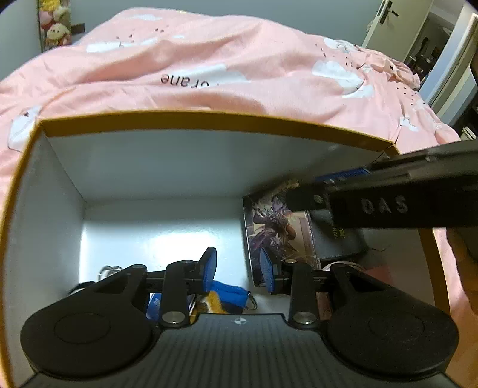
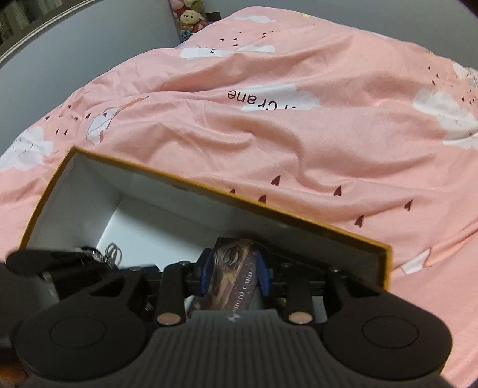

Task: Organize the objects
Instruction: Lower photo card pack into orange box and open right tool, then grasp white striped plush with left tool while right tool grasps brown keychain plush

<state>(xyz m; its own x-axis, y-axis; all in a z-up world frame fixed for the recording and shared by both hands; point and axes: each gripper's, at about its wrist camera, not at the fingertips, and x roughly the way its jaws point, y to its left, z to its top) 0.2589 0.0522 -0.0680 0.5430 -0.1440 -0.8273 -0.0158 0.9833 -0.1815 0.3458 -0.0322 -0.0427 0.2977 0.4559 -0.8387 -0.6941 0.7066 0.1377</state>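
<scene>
While the box (image 1: 209,119) sat open on the pink duvet (image 1: 209,59), its yellow rim and white inner walls framed nearly everything the left wrist camera took in. Against the box's left wall, low on the floor, lay a small tangle of silver wire or metal loops (image 1: 109,270), too small to identify. Next along the box floor, toward its near wall, a blue and yellow soft item (image 1: 228,294) lay beneath the left gripper (image 1: 238,270), whose blue-padded fingers (image 1: 209,268) stood a moderate gap apart inside the box, with nothing between them. Right of that gap, an illustrated card pack (image 1: 277,235) lay flat on the box floor, and a dark case with gold lettering (image 1: 340,238) lay just beside it toward the box's right wall. Above that right wall, the right gripper's black body crossed the view. From the right wrist camera, the same box (image 2: 283,209) lay tilted across the frame, with the silver loops (image 2: 112,252) near its left end and the left gripper's body just beside them. Toward the box's right half, the right gripper (image 2: 234,276) was clamped on a photo card pack (image 2: 230,277), held above the box floor inside its walls. Beyond the box's far-left corner, plush toys (image 2: 191,18) sat at the wall past the duvet (image 2: 328,134).
</scene>
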